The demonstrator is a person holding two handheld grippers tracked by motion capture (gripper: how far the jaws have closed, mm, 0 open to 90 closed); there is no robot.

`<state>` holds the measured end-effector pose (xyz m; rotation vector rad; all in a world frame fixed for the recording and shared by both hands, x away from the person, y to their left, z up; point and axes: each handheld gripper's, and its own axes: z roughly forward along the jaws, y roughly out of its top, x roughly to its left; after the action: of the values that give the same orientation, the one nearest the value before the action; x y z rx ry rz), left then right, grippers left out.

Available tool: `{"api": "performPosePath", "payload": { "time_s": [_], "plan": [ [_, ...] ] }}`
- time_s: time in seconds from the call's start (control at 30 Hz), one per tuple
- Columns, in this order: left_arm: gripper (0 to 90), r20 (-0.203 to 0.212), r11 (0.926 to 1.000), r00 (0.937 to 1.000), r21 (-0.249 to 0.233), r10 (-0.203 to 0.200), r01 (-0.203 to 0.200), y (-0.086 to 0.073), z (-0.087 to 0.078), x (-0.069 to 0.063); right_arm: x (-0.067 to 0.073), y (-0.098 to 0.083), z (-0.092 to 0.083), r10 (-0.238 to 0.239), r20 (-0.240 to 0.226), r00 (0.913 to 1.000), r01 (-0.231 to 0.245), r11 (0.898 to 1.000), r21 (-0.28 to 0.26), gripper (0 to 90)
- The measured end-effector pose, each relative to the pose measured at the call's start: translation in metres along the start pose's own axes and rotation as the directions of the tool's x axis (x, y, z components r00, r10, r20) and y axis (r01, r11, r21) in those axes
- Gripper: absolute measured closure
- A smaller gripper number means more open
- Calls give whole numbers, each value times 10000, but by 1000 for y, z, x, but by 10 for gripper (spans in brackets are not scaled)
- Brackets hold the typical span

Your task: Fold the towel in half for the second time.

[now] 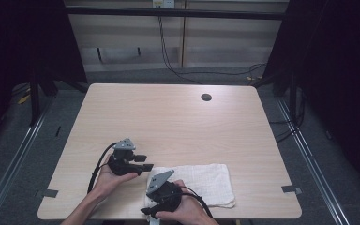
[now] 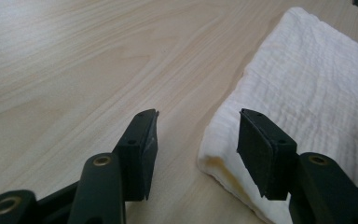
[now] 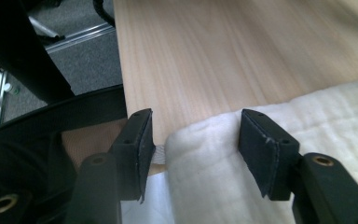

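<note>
A white folded towel (image 1: 206, 182) lies flat at the front right of the wooden table (image 1: 168, 117). My left gripper (image 1: 144, 162) hovers low at the towel's left edge and points right, open. In the left gripper view the towel's (image 2: 307, 84) near corner sits between the jaws of that gripper (image 2: 198, 114), close to the right one. My right gripper (image 1: 147, 212) is at the table's front edge, over the towel's front left corner. In the right gripper view its open jaws (image 3: 196, 114) straddle that corner of the towel (image 3: 214, 177), not closed on it.
A round cable hole (image 1: 206, 97) is at the back of the table. Grey floor and metal rails (image 1: 18, 145) run along both sides. Black cables (image 1: 98, 164) trail from the grippers toward the person.
</note>
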<state>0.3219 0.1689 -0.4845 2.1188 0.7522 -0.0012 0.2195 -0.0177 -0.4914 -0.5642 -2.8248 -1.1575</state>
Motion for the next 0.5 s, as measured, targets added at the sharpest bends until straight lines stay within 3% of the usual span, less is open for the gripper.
{"api": "performPosePath", "payload": {
  "time_s": [0.13, 0.23, 0.37, 0.5],
  "plan": [
    [468, 0, 10000, 10000, 24, -26, 26, -1, 0, 1, 3, 0, 2, -336, 187, 9993, 332, 9992, 234, 471],
    [463, 1, 10000, 10000, 63, -18, 18, 0, 1, 0, 5, 0, 1, -641, 574, 9963, 622, 9975, 342, 566],
    [461, 11, 10000, 10000, 52, 7, -7, 0, 0, 0, 4, -4, 1, -1034, 676, 9923, 1026, 9946, 150, 596],
    [462, 43, 10000, 10000, 58, -16, 16, -1, 1, 0, 2, -5, 1, -1111, 746, 9910, 1114, 9938, 13, 657]
  ]
}}
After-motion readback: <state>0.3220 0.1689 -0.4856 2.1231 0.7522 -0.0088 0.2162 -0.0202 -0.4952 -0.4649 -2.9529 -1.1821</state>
